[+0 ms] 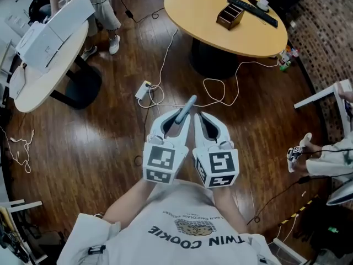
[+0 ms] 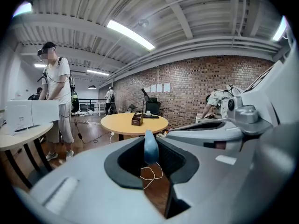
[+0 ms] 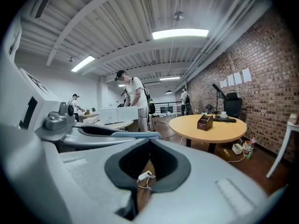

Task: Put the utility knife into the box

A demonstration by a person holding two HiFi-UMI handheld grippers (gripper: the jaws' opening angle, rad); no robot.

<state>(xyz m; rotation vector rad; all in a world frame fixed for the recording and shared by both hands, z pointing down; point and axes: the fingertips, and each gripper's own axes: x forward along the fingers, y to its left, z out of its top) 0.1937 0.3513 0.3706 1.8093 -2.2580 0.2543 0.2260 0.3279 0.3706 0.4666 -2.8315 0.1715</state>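
Head view: left gripper (image 1: 178, 120) clamped on utility knife (image 1: 187, 107); right gripper (image 1: 201, 117) closed together, empty; box (image 1: 230, 15) on round table (image 1: 201, 10).

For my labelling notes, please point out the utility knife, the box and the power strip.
utility knife (image 1: 187, 108): head view, middle of its handle.
box (image 1: 225, 22): head view, its outer wall.
power strip (image 1: 143, 89): head view, its top face.

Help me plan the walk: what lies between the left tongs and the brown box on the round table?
Head view: wood floor crossed by looping white cables, a white power strip to their left.
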